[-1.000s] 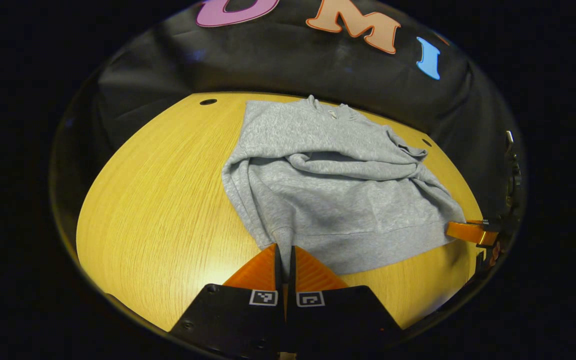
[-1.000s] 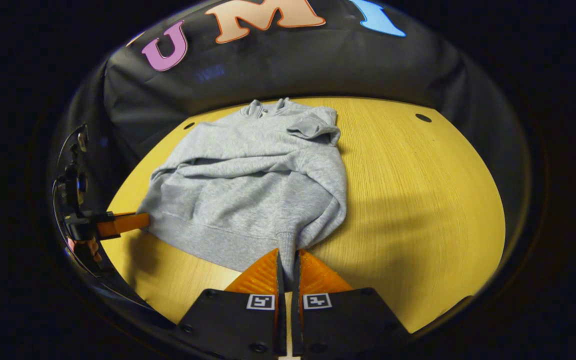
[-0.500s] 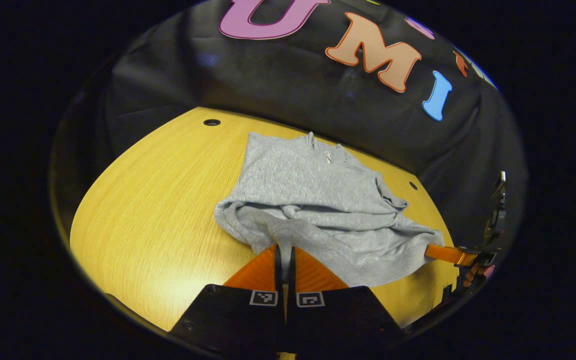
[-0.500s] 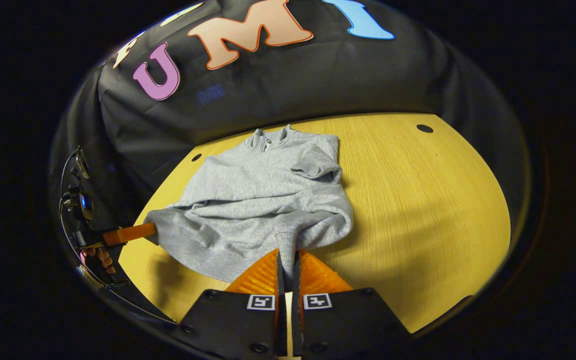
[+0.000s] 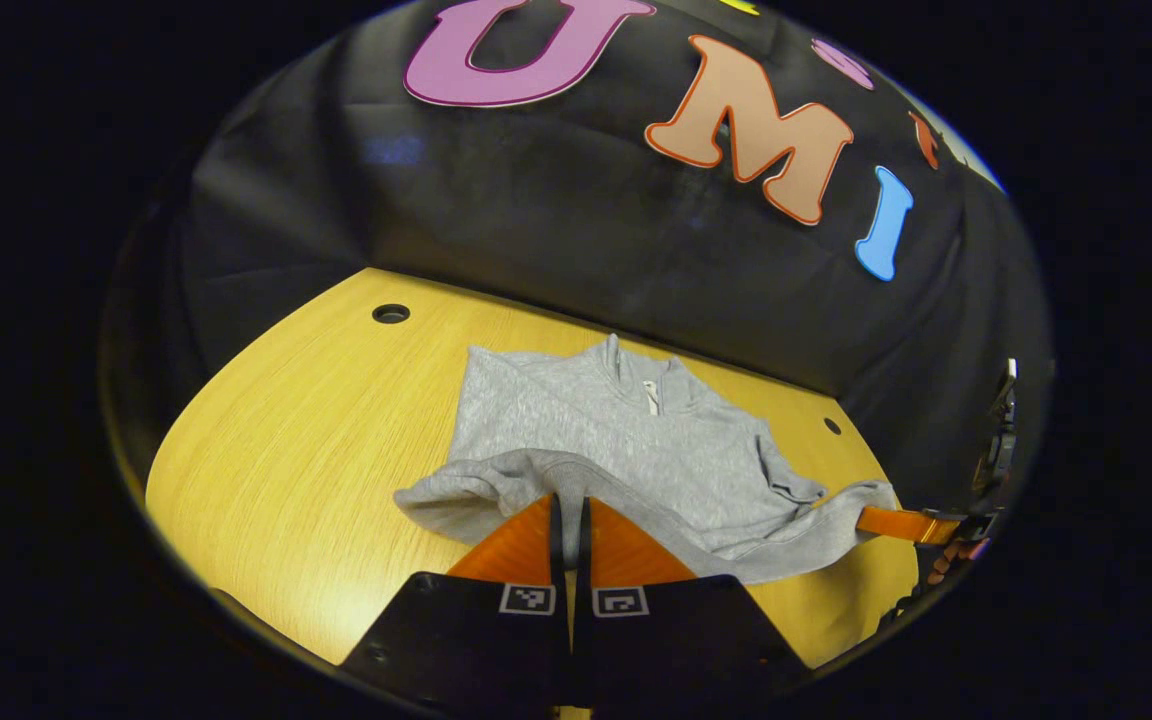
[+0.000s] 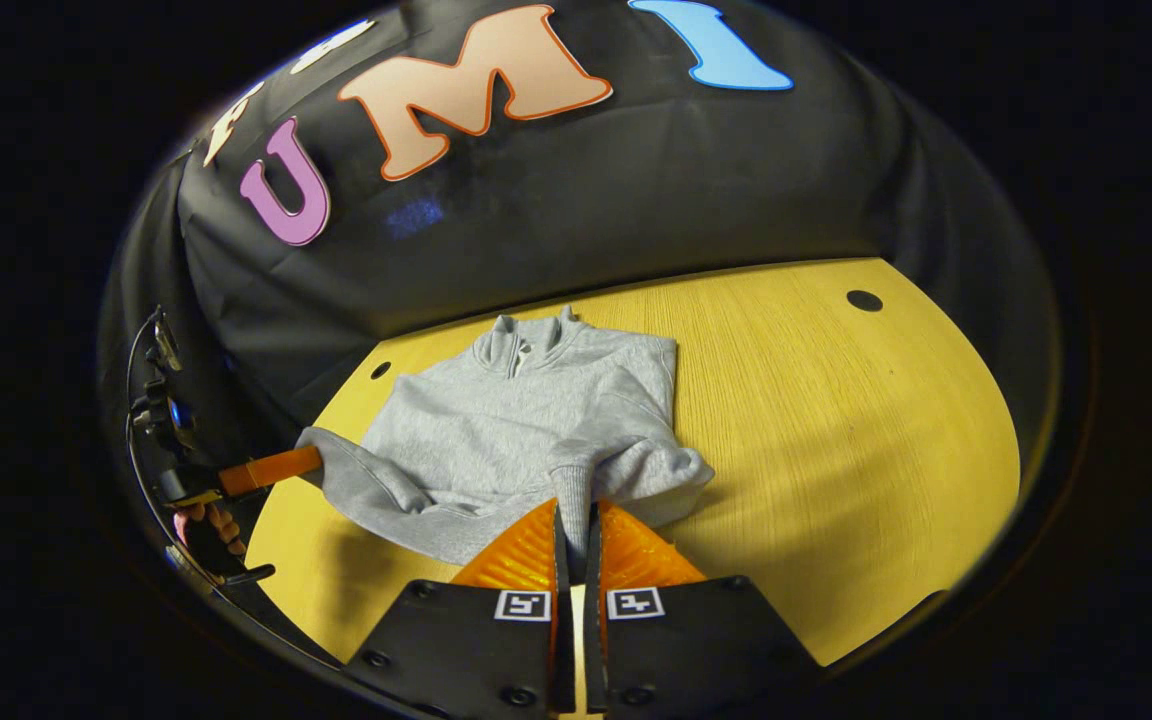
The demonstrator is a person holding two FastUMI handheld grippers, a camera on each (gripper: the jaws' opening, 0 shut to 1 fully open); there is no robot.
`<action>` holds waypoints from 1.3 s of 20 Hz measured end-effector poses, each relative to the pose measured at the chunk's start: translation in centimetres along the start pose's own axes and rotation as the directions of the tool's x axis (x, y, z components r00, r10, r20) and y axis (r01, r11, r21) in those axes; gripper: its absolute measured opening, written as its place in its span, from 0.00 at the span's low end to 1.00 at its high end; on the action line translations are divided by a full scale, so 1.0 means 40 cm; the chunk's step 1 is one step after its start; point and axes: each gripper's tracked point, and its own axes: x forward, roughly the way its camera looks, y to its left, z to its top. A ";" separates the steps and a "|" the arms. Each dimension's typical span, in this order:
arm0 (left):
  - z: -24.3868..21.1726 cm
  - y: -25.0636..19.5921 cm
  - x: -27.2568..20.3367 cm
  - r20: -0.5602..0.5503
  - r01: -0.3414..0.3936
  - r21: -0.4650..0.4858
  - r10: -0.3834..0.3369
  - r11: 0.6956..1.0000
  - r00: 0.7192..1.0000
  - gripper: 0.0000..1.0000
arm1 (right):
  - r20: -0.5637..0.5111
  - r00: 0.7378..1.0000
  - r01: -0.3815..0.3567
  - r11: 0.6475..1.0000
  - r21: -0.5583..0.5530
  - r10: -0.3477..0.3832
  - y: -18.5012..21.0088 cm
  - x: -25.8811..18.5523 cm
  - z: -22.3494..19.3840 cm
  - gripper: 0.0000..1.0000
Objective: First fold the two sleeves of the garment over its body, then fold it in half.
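Note:
A grey sweatshirt (image 5: 626,440) lies on the yellow wooden table (image 5: 296,450), collar toward the black wall, both sleeves folded over its body. Its bottom hem is lifted and carried over the body toward the collar. My left gripper (image 5: 568,505) is shut on one hem corner. My right gripper (image 6: 574,510) is shut on the other hem corner of the sweatshirt (image 6: 526,420). The right gripper (image 5: 896,522) also appears far right in the left gripper view, and the left gripper (image 6: 271,468) far left in the right gripper view, each pinching grey cloth.
The table (image 6: 836,420) has small dark holes (image 5: 391,313) (image 6: 864,300) near its far corners. Black cloth wall rises right behind the collar. A hand (image 6: 211,525) holds the far gripper at the table's left edge. Bare wood lies to both sides of the garment.
Both grippers have carried the bottom hem up and forward over the body toward the collar. The visible sweatshirt has grown shorter, and the wall looms larger.

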 end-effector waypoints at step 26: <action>0.236 -0.014 0.036 0.167 -0.083 0.228 0.045 0.970 0.985 0.93 | 0.186 0.981 -0.059 0.997 0.049 0.049 0.032 0.035 0.232 0.97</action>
